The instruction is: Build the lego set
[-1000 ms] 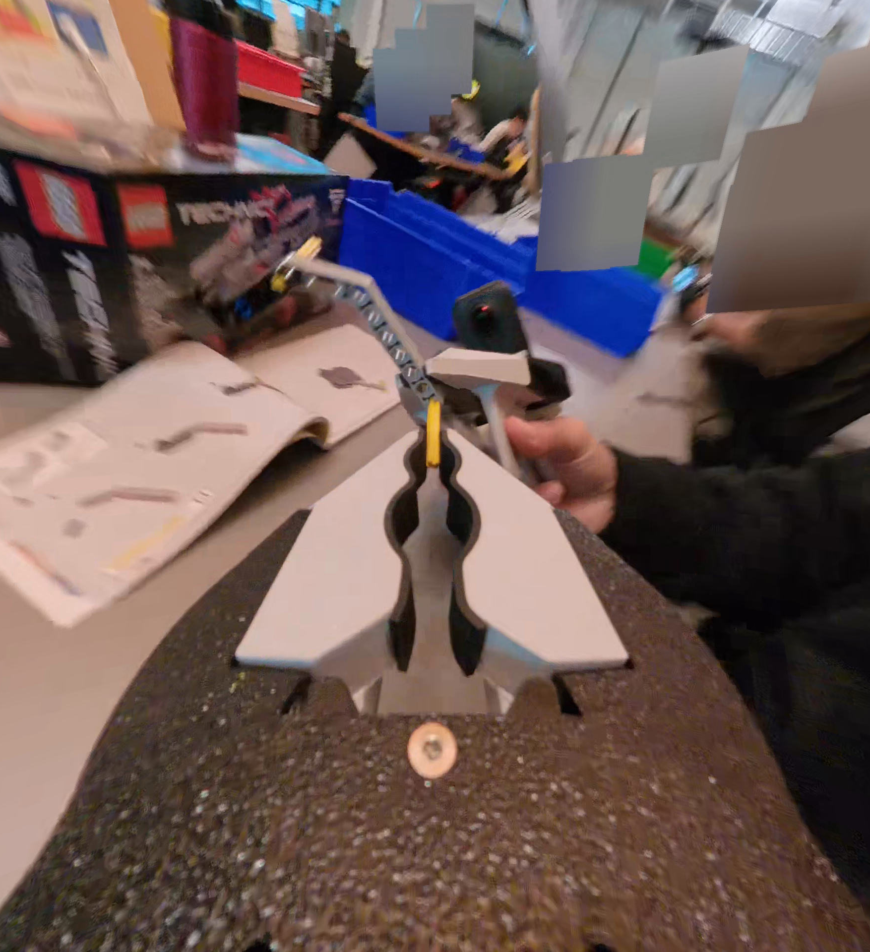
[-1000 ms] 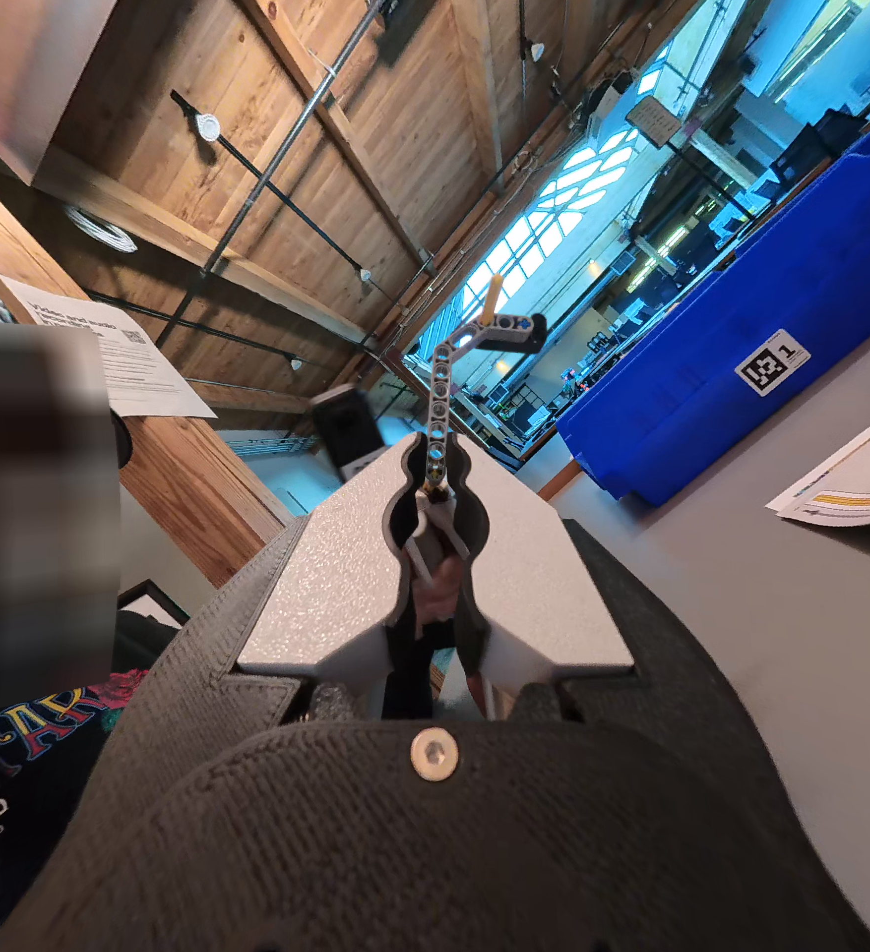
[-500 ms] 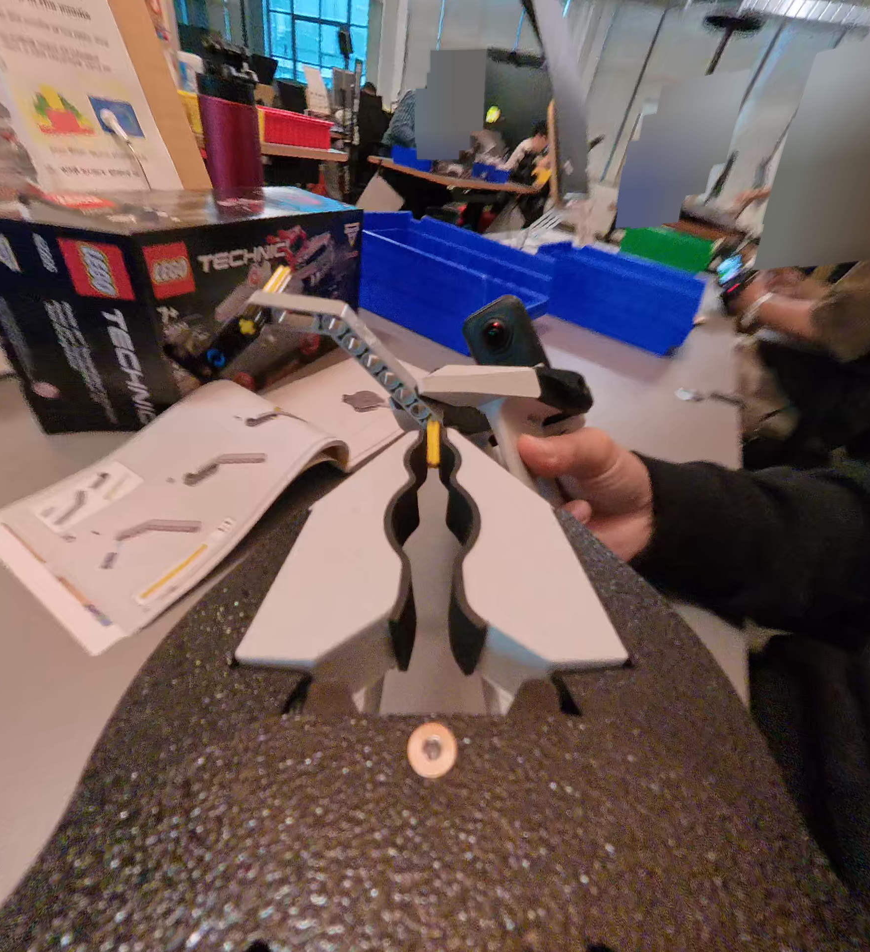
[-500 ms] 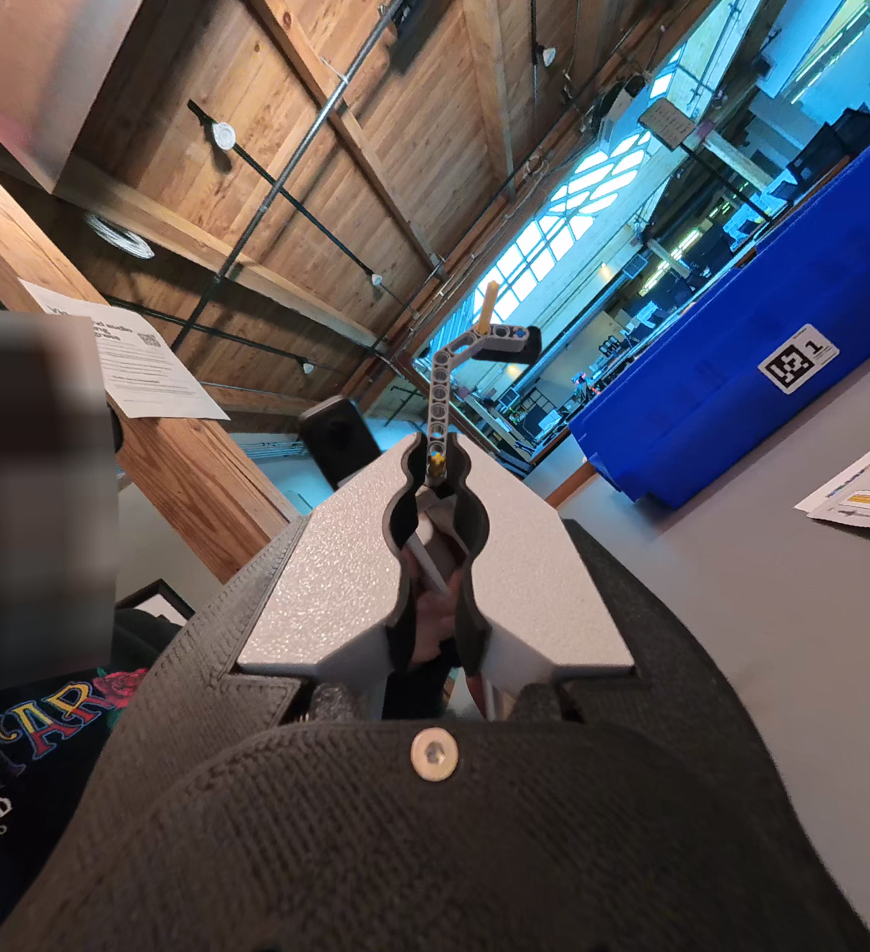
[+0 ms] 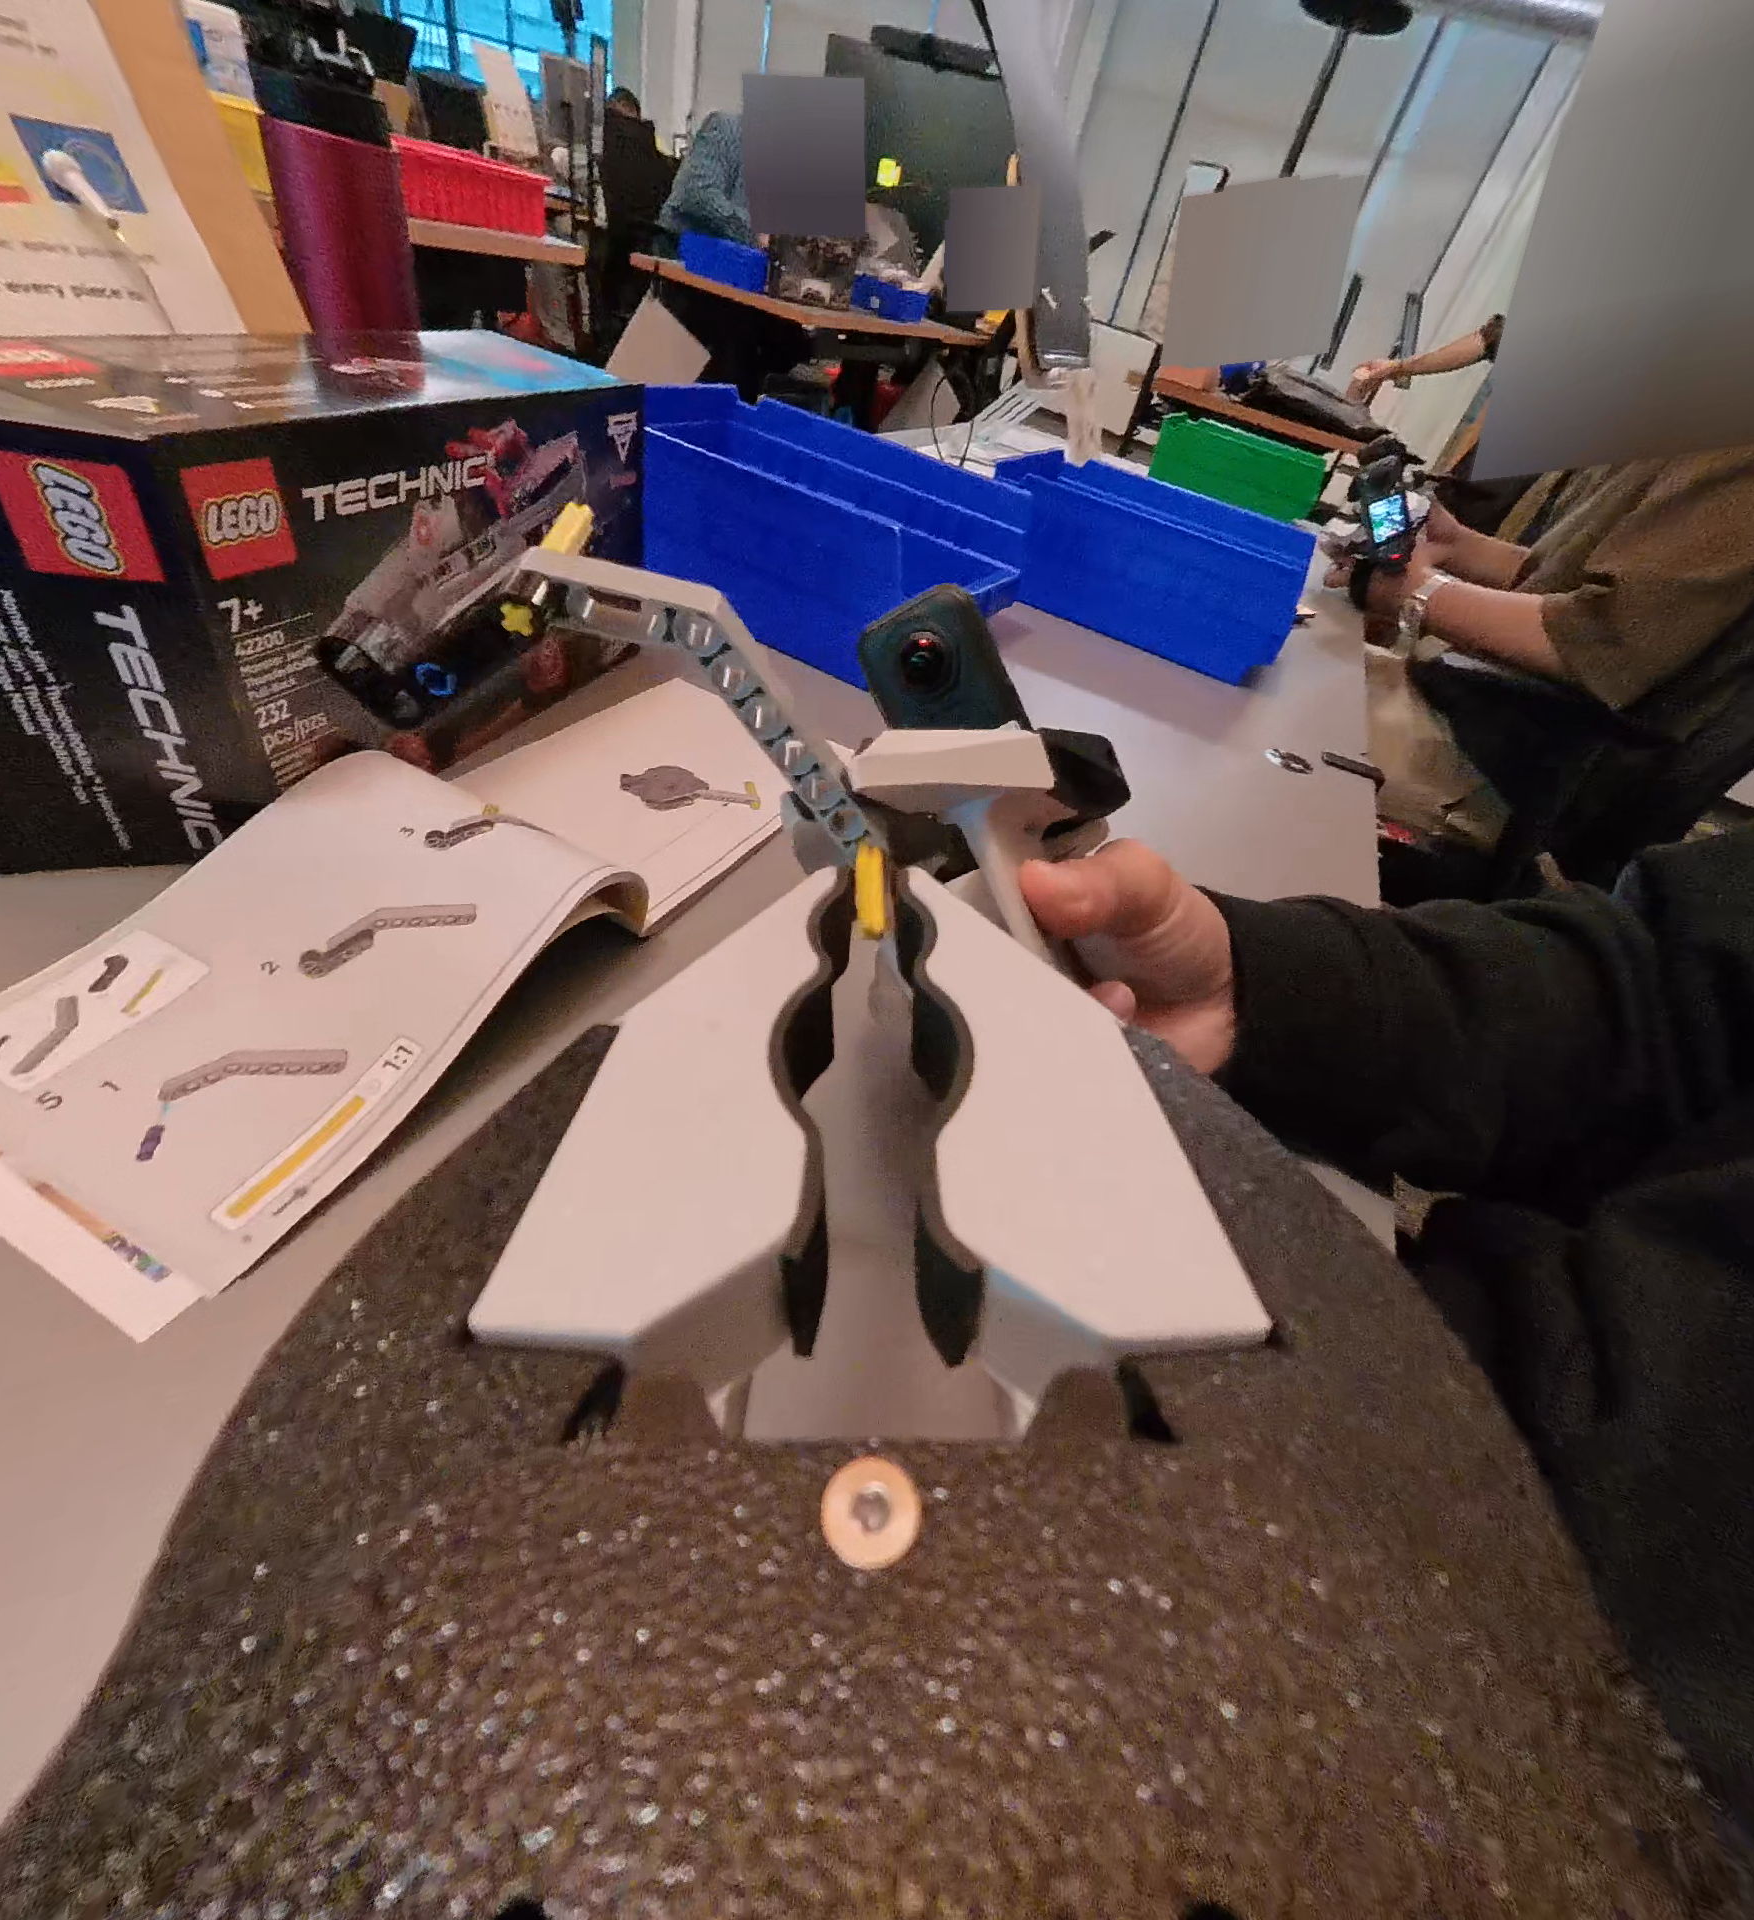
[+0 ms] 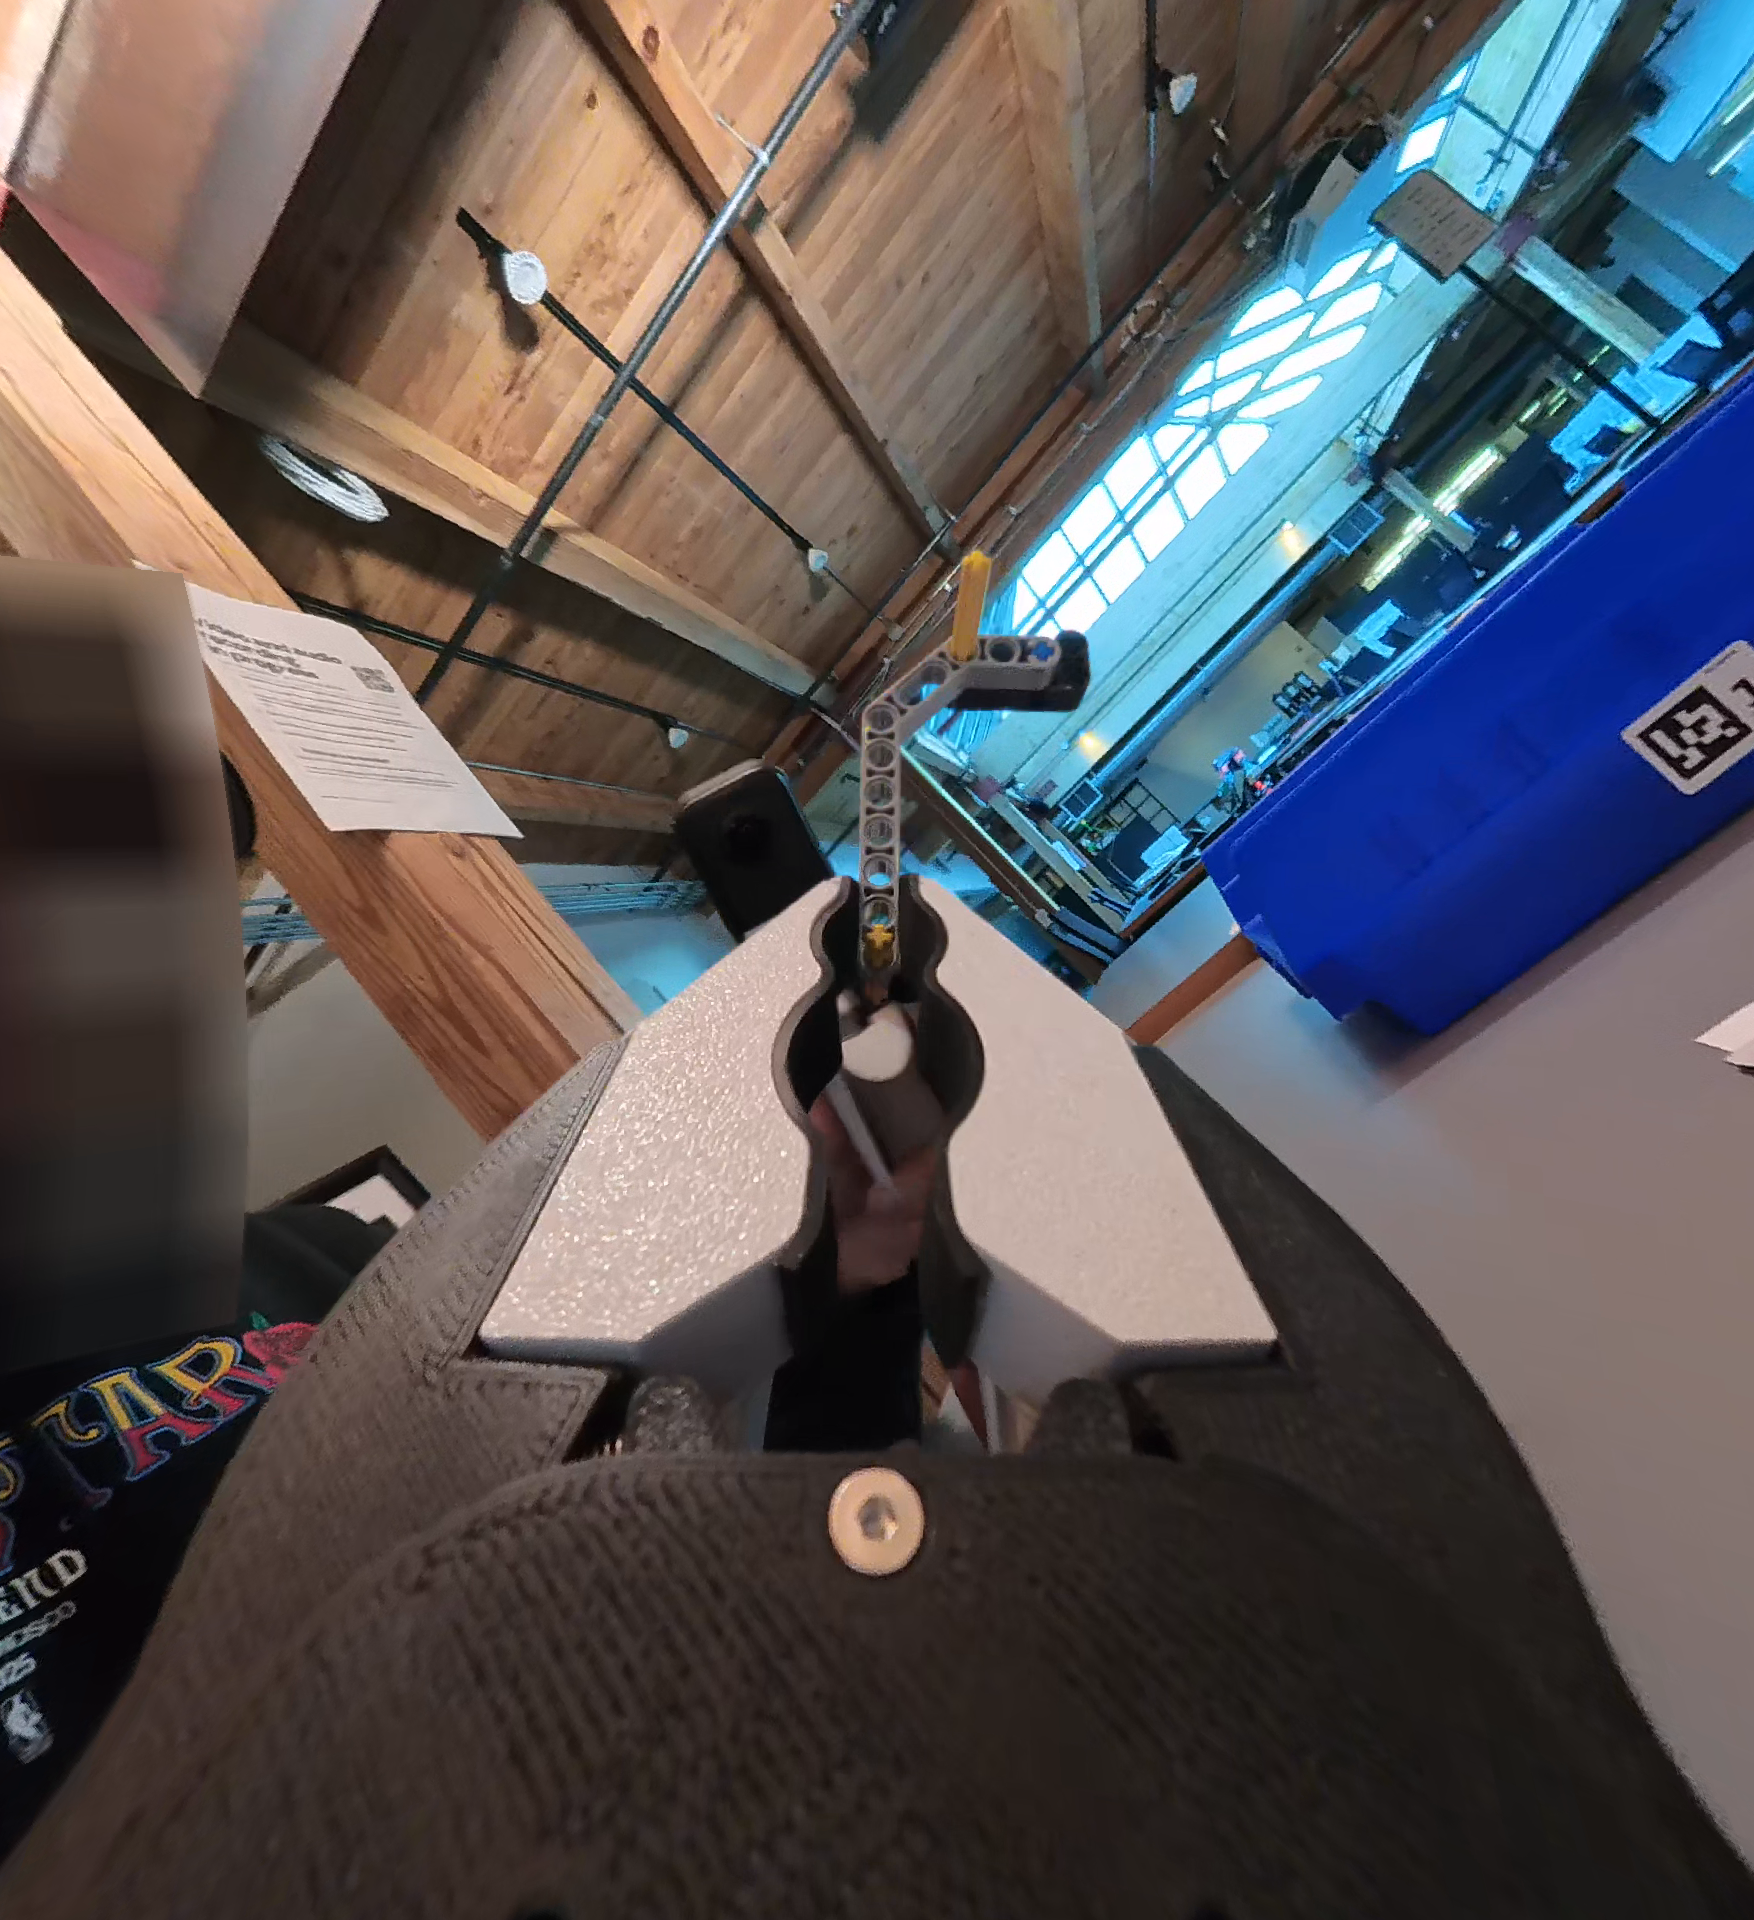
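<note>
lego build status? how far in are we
Early. Done: a yellow axle and a black connector sit on the far end of the bent grey beam. In hand: the right gripper clamps the beam's near end; the left gripper pinches a second yellow axle there. Left: the booklet lies open at early steps.

Workshop hall — timber ceiling, grey tables

Wooden ceiling planks [image 6: 644,239] and a post [image 6: 353,883]; arched window [image 6: 1195,436] glows blue; blue bins [image 5: 956,520] line the grey table [image 5: 1216,748].
</note>
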`<state>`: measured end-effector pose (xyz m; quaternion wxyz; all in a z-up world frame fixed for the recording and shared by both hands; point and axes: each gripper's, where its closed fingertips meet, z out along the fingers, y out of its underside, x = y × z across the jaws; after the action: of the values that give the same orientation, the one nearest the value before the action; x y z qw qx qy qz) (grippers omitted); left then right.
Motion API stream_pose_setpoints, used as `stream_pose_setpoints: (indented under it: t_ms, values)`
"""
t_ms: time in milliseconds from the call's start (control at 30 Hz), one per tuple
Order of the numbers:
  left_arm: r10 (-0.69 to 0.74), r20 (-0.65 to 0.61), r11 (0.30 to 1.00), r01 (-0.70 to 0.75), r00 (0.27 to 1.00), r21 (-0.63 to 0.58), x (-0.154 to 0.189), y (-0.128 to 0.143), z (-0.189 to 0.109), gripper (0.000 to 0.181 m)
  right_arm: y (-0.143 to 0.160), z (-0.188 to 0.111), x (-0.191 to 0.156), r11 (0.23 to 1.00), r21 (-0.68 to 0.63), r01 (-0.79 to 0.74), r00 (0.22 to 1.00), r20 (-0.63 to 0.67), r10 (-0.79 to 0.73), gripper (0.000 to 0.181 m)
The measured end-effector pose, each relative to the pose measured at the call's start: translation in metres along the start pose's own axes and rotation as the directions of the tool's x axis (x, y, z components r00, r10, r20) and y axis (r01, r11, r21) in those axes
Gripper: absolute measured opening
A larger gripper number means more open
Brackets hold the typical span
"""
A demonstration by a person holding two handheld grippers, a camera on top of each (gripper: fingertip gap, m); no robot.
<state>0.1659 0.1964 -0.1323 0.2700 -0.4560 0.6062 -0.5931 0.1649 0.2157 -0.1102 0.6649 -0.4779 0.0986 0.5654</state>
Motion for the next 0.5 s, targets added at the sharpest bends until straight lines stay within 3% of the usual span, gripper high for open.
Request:
stream_pose_setpoints:
  t_ms: [67,233,333,400,500]
  values:
    - [0.026,0.022,0.999,-0.026,0.999,-0.020,-0.001,-0.001,-0.003,0.020,-0.005,-0.003,0.004,0.999,0.027,0.022,0.999,-0.028,-0.021,0.006]
    - [0.141,0.205,0.990,-0.136,0.969,-0.037,-0.016,-0.010,-0.008,0.037,-0.019,-0.009,0.003,0.984,0.097,0.147,0.987,-0.078,-0.140,0.006]
    - [0.305,0.356,0.949,-0.314,0.883,-0.031,-0.015,-0.019,-0.004,0.036,-0.021,-0.011,0.011,0.981,0.137,0.134,0.985,-0.126,-0.117,0.006]
    - [0.399,0.442,0.905,-0.424,0.804,-0.046,-0.013,-0.023,-0.002,0.034,-0.027,-0.013,0.005,0.973,0.211,0.090,0.994,-0.078,-0.075,0.006]
    - [0.483,0.492,0.858,-0.503,0.724,-0.102,-0.012,-0.018,0.004,0.033,-0.025,-0.016,0.011,0.965,0.248,0.089,0.991,-0.117,-0.061,0.005]
